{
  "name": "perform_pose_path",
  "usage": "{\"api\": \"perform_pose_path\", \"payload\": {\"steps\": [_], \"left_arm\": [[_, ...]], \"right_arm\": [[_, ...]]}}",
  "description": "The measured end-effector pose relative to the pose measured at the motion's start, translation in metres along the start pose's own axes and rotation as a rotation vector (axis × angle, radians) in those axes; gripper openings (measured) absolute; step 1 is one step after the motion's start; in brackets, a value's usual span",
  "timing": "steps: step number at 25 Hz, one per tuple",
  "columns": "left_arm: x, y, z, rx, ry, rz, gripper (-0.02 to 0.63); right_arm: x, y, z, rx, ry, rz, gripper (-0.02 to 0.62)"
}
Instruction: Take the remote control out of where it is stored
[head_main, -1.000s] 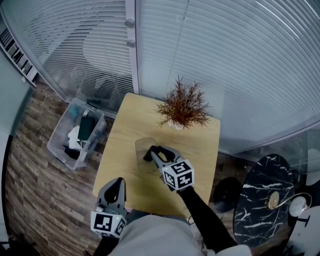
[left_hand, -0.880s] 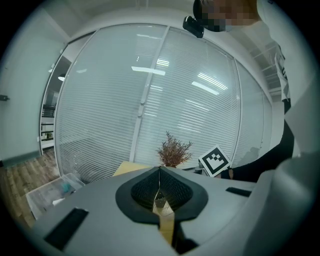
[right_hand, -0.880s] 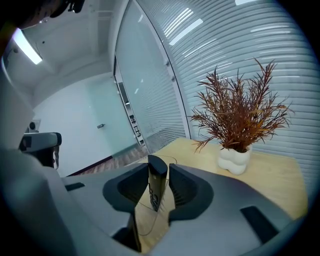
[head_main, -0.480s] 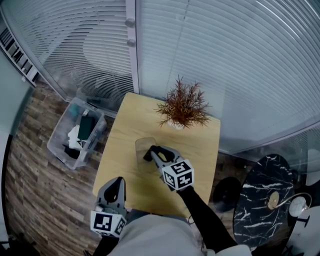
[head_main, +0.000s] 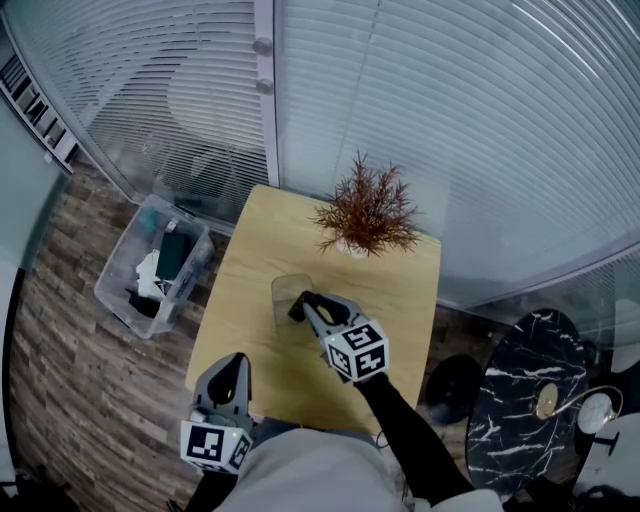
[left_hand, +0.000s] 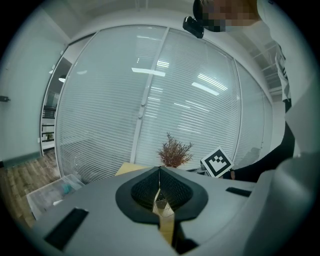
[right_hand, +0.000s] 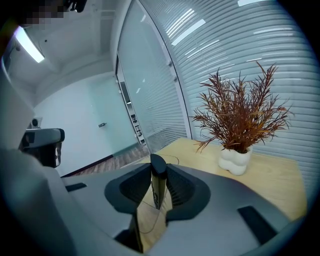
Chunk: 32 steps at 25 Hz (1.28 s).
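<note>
The remote control (right_hand: 158, 182) stands upright between the pads of the right gripper (head_main: 308, 303), long axis vertical and its rounded top end up. It is slim and black, seen edge on, with a narrow face towards the camera. It sits in a clear holder (head_main: 284, 290) on the near middle of the wooden table (head_main: 260, 240).

The right jaws have just been closing, and they now stand fairly narrow, with the pads against the remote's two sides near its top. Lower down, a sliver of table shows beside it. The right arm, in a black sleeve (head_main: 405, 430), reaches from the near right towards the far left, and the gripper slopes downward at the holder.

The left gripper (head_main: 234, 365) hangs at the table's near left corner, close to the person's body and pointing away. Its pads are together with nothing between them.

A dried reddish plant (head_main: 368, 212) in a lumpy white pot (right_hand: 235, 160) stands at the table's far side. A clear storage bin (head_main: 120, 285) sits on the floor to the left.
</note>
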<state>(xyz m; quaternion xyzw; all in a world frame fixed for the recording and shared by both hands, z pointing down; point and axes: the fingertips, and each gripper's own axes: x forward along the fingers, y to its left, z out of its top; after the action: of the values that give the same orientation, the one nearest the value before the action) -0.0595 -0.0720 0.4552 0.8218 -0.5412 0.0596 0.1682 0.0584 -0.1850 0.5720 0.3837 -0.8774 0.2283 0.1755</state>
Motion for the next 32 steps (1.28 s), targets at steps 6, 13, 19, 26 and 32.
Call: {"api": "perform_pose_path", "payload": {"steps": [6,13,19,26,32], "left_arm": [[-0.002,0.001,0.001,0.002,-0.001,0.002,0.008],[-0.003,0.0,0.002,0.003,-0.009,0.003,0.008],[-0.002,-0.001,0.003,0.003,-0.011,0.001,0.008],[-0.004,0.0,0.004,0.005,-0.016,0.003,0.008],[-0.005,0.0,0.004,0.004,-0.019,0.006,0.008]], "right_arm": [[-0.003,0.001,0.001,-0.014,-0.005,0.003,0.097],[-0.005,0.001,0.003,-0.011,-0.013,0.004,0.095],[-0.006,0.001,0.006,-0.009,-0.018,0.013,0.095],[-0.009,0.001,0.008,-0.007,-0.025,0.009,0.095],[-0.013,0.0,0.011,-0.004,-0.034,0.008,0.095]]}}
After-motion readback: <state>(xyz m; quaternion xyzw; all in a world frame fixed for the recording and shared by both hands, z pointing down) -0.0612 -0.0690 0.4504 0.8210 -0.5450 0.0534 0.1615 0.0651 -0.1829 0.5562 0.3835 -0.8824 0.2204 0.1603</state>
